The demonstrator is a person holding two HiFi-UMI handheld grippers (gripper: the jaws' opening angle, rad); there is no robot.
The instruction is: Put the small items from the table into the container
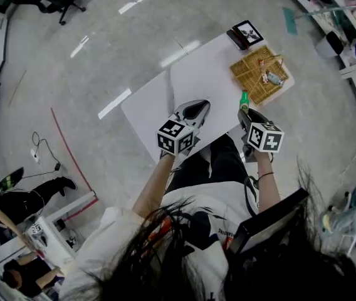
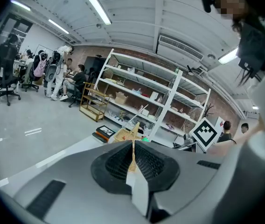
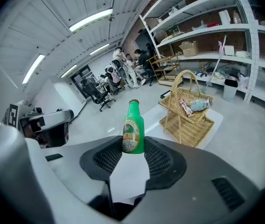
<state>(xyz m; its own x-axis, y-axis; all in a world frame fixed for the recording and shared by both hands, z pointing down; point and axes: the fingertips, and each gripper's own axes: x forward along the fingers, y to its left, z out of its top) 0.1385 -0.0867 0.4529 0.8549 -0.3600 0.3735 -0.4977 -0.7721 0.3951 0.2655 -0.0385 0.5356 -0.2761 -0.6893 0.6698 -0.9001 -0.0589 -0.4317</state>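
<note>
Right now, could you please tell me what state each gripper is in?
Left gripper: closed, nothing between its jaws.
Right gripper: closed on the green bottle.

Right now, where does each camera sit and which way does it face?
Head view: on the head, facing steeply down at table, basket; shows hair, arms, left gripper, right gripper.
Left gripper view: on it, along shut jaws toward basket, shelves.
Right gripper view: on it, along jaws gripping bottle, toward basket.
Shared: basket in all three.

Grey glossy floor (image 1: 103,42) — white shelving (image 2: 169,101), ceiling strip lights (image 2: 96,5).
</note>
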